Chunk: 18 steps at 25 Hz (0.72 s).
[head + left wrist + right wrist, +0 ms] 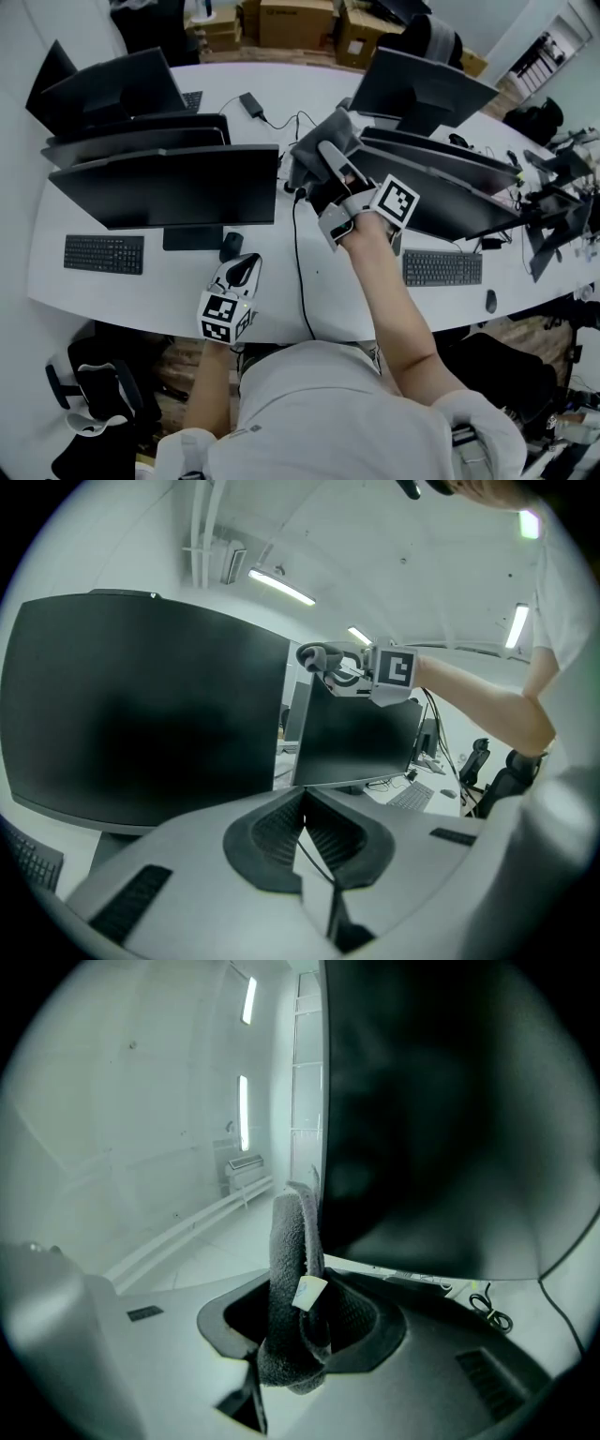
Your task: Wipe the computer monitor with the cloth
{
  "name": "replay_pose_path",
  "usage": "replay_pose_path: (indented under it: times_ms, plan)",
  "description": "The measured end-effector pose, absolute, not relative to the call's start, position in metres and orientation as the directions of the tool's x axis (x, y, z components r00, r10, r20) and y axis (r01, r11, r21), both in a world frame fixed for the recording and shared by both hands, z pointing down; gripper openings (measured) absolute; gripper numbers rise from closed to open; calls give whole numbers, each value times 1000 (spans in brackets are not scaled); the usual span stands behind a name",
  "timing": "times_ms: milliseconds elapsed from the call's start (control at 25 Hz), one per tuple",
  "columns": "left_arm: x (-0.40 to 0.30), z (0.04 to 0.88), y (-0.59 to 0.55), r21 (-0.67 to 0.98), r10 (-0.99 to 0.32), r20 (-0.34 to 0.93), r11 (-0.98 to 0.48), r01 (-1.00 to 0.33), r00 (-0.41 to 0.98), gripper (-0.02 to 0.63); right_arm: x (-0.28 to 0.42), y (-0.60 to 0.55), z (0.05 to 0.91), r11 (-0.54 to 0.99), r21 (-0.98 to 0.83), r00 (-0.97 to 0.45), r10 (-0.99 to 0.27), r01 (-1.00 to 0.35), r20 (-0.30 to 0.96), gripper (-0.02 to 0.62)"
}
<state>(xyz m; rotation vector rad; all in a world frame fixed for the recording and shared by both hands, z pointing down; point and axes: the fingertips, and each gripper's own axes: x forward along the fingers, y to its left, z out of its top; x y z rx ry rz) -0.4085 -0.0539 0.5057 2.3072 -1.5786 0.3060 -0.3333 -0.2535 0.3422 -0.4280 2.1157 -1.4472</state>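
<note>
Holding a grey cloth [289,1260] at the upper corner of the computer monitor [450,202], the right gripper [328,155] has its jaws clamped on the fabric. The cloth stands folded between them with a small white tag showing, right at that monitor's dark edge. The left gripper [246,270] hangs well in front of that monitor and to its left, low over the near edge of the white desk [141,291], its jaws pressed together with nothing between them.
</note>
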Motion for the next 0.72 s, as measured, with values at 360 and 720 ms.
replay_pose_path:
  times_ms: [360,720]
  plan:
    - [-421,505,-49,150,-874,363,-287,-946,323,3,-345,-254,350,370,-926,-809,-520,75,-274,140]
    - [-420,513,-50,156,-861,385,-294,-943,332,3,-342,-256,370,384,-923,-811,-529,34,-250,141]
